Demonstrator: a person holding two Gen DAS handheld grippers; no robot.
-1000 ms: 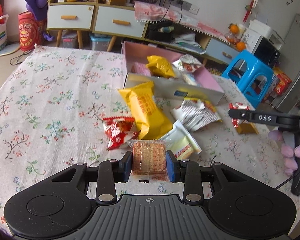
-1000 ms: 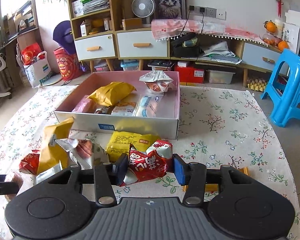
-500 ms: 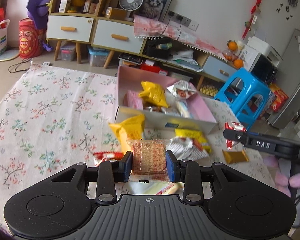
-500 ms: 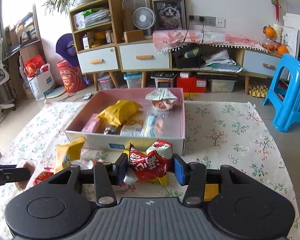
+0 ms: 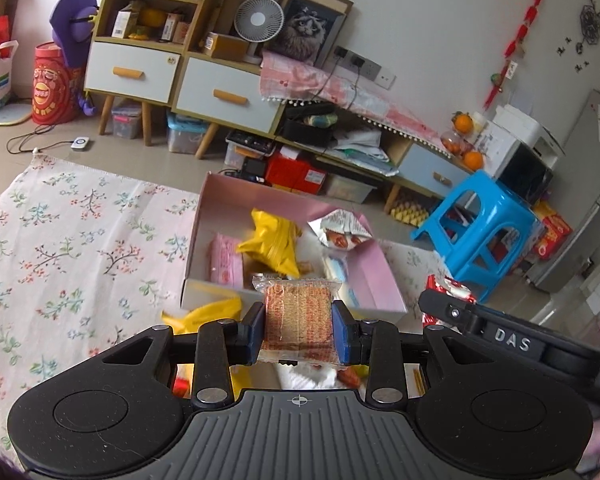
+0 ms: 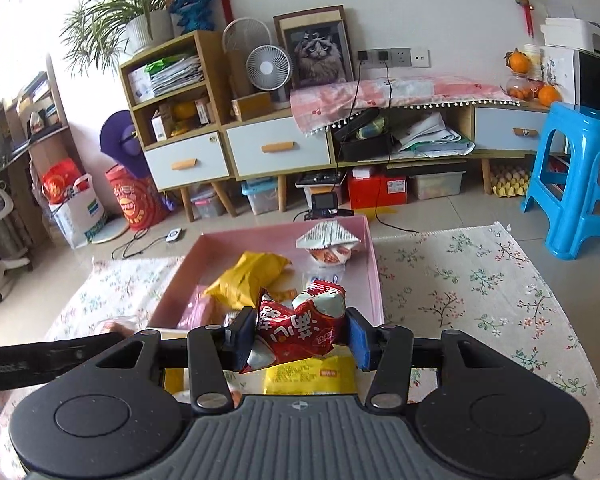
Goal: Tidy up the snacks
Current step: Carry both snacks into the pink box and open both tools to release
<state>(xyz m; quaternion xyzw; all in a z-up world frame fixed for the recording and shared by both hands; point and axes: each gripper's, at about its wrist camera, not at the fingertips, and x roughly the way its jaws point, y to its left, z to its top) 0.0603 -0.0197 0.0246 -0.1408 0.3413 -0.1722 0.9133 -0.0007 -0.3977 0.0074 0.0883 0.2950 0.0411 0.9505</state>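
My left gripper point(image 5: 299, 330) is shut on a clear-wrapped brown biscuit pack point(image 5: 298, 316), held up in front of the pink box point(image 5: 374, 280). My right gripper point(image 6: 300, 334) is shut on a crumpled red and white snack bag point(image 6: 300, 326), also lifted just before the pink box point(image 6: 374, 268). Inside the box lie a yellow bag point(image 6: 252, 280), a white and red packet point(image 6: 328, 244) and a pink pack point(image 5: 225, 260). The right gripper's arm point(image 5: 500, 334) shows at the right of the left wrist view. More yellow snack bags point(image 6: 310, 376) lie on the floral cloth below.
The floral cloth point(image 5: 60, 240) covers the surface around the box. A blue plastic stool point(image 6: 580, 184) stands to the right. Low cabinets with drawers point(image 6: 278, 148), a fan and storage boxes line the back wall.
Both grippers have risen with their snacks and now point higher, toward the box. The loose snacks on the cloth have slid down under the grippers, and the box sits closer in both views.
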